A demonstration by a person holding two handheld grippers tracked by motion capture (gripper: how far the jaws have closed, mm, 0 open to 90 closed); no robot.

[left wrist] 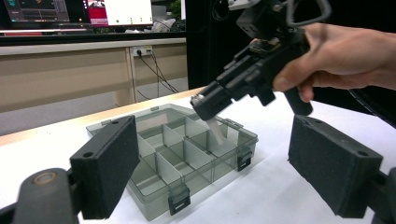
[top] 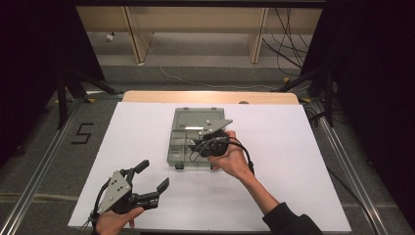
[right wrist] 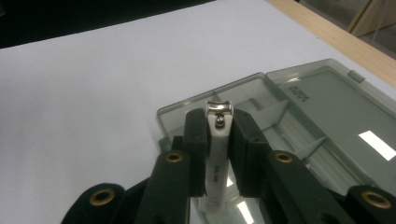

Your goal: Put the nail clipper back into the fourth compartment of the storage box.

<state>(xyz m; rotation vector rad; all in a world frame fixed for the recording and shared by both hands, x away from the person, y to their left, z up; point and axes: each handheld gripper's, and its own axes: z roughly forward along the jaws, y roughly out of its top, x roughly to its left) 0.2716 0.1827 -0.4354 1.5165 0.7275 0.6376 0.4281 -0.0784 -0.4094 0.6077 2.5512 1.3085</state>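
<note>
The right claw [right wrist: 218, 154] is clamped on a small white nail clipper with a metal lever [right wrist: 217, 154], which stands lengthwise between the 2 black pads with its metal end sticking out past their tips. In the high view this right claw [top: 195, 145] sits at the centre of the frame, over the translucent grey plastic compartment box [top: 177, 152], whose lid lies flat open toward the top of the frame. In the left gripper view the right claw [left wrist: 205, 106] points down and to the left from the upper right of the frame, and the nail clipper [left wrist: 215, 129] hangs from its tip just above the box's dividers [left wrist: 187, 156], over a compartment near the box's far side; whether it touches a divider I cannot tell.

The left claw [top: 152, 175] rests at the lower left of the high view on the white surface [top: 293, 147], well apart from the box. Its 2 pads stand wide apart with nothing between them.
</note>
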